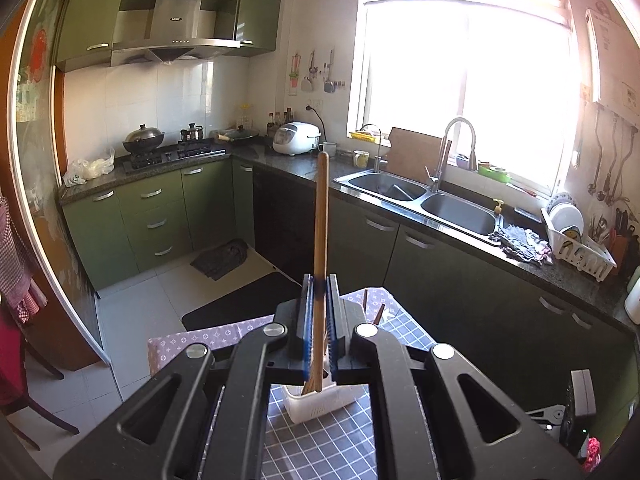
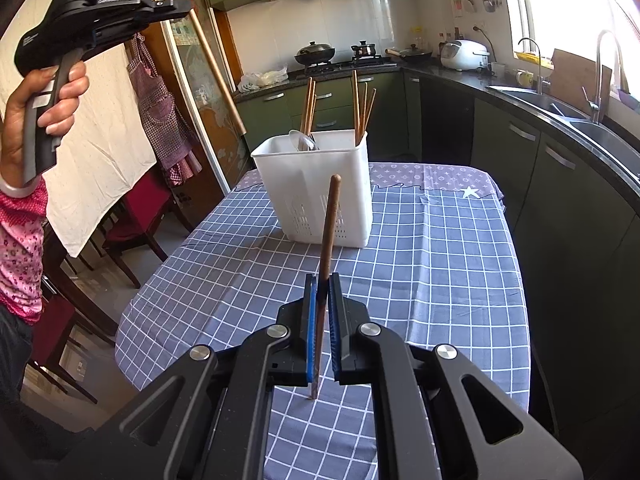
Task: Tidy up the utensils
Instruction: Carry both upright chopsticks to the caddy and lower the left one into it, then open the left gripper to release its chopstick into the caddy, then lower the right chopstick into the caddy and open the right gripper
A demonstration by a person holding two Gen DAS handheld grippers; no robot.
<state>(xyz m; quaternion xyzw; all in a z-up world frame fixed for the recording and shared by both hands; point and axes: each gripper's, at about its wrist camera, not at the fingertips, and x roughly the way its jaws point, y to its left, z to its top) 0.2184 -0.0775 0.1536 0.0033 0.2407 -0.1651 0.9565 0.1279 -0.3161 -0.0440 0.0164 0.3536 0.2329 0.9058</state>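
A light wooden chopstick (image 1: pixel 321 216) is clamped between the blue pads of the left gripper (image 1: pixel 319 286), standing almost upright with its long end rising above the jaws. Seen from the left wrist, its lower end hangs over a white utensil basket (image 1: pixel 320 402) on the table below. In the right wrist view, that gripper (image 2: pixel 176 6) is held high at the upper left, gripped by a hand (image 2: pixel 38 108) above a pink patterned sleeve (image 2: pixel 22 248), and the same chopstick (image 2: pixel 208 52) slants down from it.

A darker brown chopstick (image 2: pixel 327 236) is pinched in the right gripper (image 2: pixel 323 284), its jaws closed tight on it, with the rounded end pointing up and away and the thin tip showing below the pads.

The basket (image 2: pixel 316 196) stands on the far half of the table, near the middle of its width, just short of the far edge. 2 groups of wooden chopsticks (image 2: pixel 362 108) and some metal spoons (image 2: pixel 304 142) stick up from it. The table is covered by a blue checked tablecloth (image 2: pixel 440 272) with a purple patterned band along the far edge.

Behind the table, green cabinets (image 2: pixel 332 100), a stove with pans (image 2: pixel 316 54), a rice cooker (image 2: pixel 464 54) and a double sink (image 1: pixel 440 204) are seen along the dark counter.
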